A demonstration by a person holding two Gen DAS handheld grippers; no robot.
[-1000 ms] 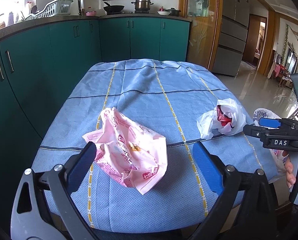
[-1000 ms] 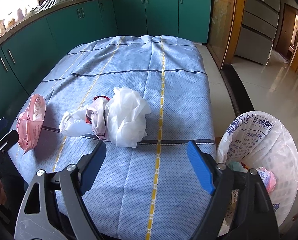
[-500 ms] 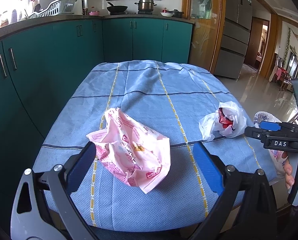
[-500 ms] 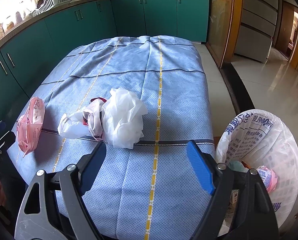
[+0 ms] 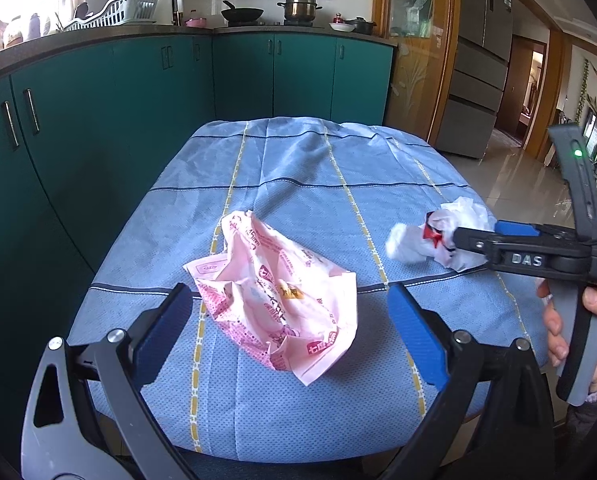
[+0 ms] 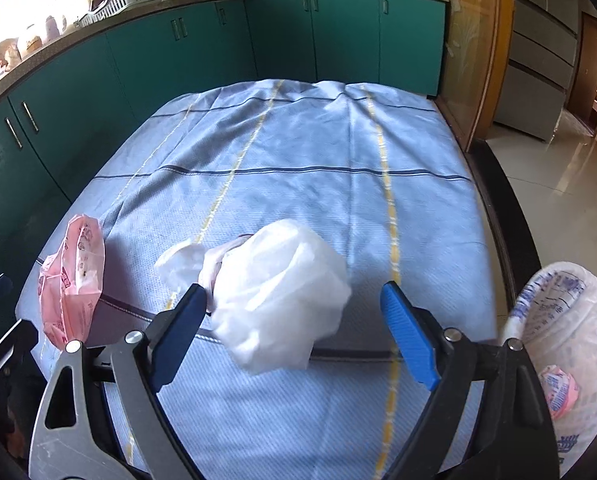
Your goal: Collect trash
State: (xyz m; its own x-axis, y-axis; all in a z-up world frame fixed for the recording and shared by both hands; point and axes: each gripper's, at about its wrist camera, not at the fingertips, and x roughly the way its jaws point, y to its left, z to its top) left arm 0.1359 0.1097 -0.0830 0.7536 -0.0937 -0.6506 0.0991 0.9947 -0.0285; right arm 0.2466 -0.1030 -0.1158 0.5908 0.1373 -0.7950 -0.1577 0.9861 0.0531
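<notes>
A crumpled pink wrapper [image 5: 276,296] lies on the blue tablecloth [image 5: 306,184], just ahead of my open left gripper [image 5: 290,322], partly between its blue pads. The same pink wrapper [image 6: 72,280] shows at the left in the right wrist view. A crumpled white plastic bag [image 6: 274,292] with a red scrap inside lies between the spread fingers of my open right gripper [image 6: 294,332]. From the left wrist view the white bag [image 5: 438,236] is partly hidden behind the right gripper's black body. A bin lined with a white printed bag [image 6: 566,320] stands beside the table's right edge.
Teal kitchen cabinets [image 5: 138,92] run along the left and far side of the table. A fridge [image 5: 478,60] and a doorway lie to the right over a glossy tiled floor. The bin holds a pink-and-blue wrapper [image 6: 558,390]. A hand [image 5: 570,320] grips the right gripper's handle.
Both grippers have moved forward over the table. The right gripper has closed in on the white bag, which now sits between its fingers. The pink wrapper now lies nearer the left gripper.
</notes>
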